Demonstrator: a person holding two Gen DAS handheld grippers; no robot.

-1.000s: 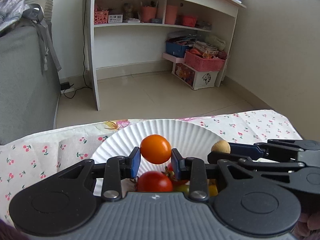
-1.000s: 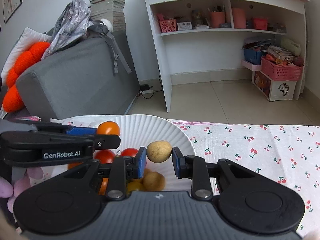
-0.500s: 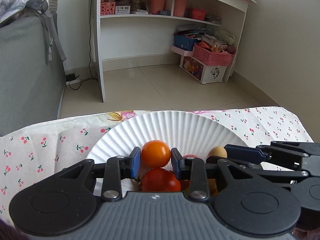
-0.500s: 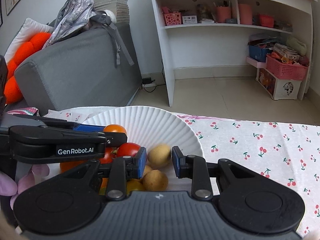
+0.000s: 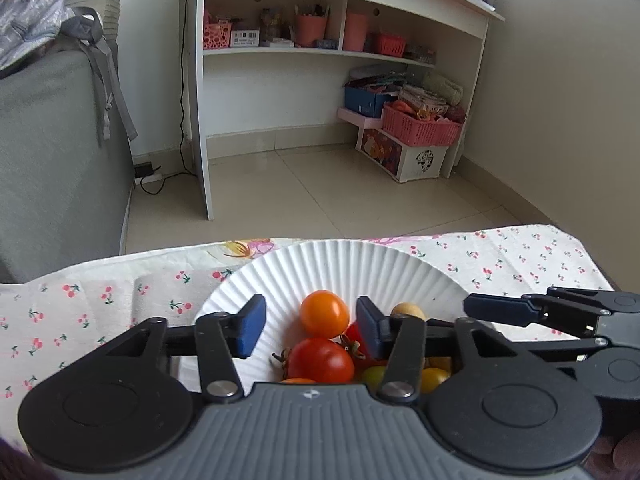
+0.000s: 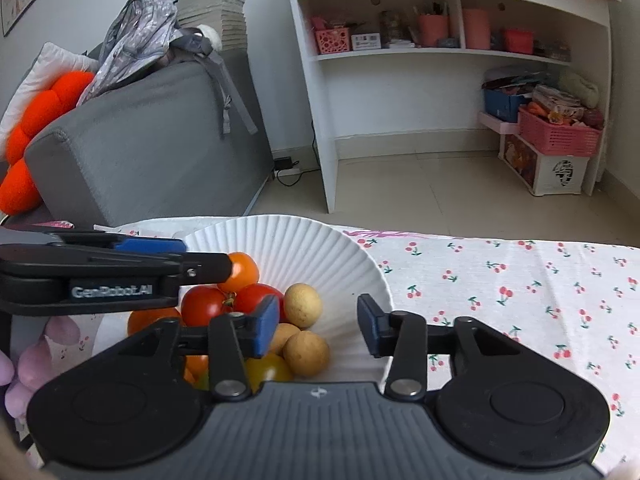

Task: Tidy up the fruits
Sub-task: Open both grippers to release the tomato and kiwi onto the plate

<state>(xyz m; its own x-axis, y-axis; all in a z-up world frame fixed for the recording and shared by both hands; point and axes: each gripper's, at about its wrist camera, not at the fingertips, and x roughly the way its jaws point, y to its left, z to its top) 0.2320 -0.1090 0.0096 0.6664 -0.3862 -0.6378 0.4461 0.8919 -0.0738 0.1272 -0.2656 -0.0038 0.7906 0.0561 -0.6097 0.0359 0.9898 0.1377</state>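
White fluted paper plate (image 5: pixel 360 264) is seen on the cherry-print cloth (image 6: pixel 520 280) over the worktop, loaded with fruit. The left tool (image 5: pixel 310 330) is held spread over the plate, nothing pinched; the orange tomato (image 5: pixel 324 314) sits between its blue pads (image 5: pixel 250 330), clear of them, resting on the pile atop a red tomato (image 5: pixel 320 360). The right tool (image 6: pixel 316 326) is also spread and empty, low over the plate's right side. A tan round fruit (image 6: pixel 303 305) lies just beside its left pad (image 6: pixel 264 330), with another tan fruit (image 6: pixel 306 354) below it. Yellow-green tomatoes (image 6: pixel 266 366) are partly hidden by the tool body.
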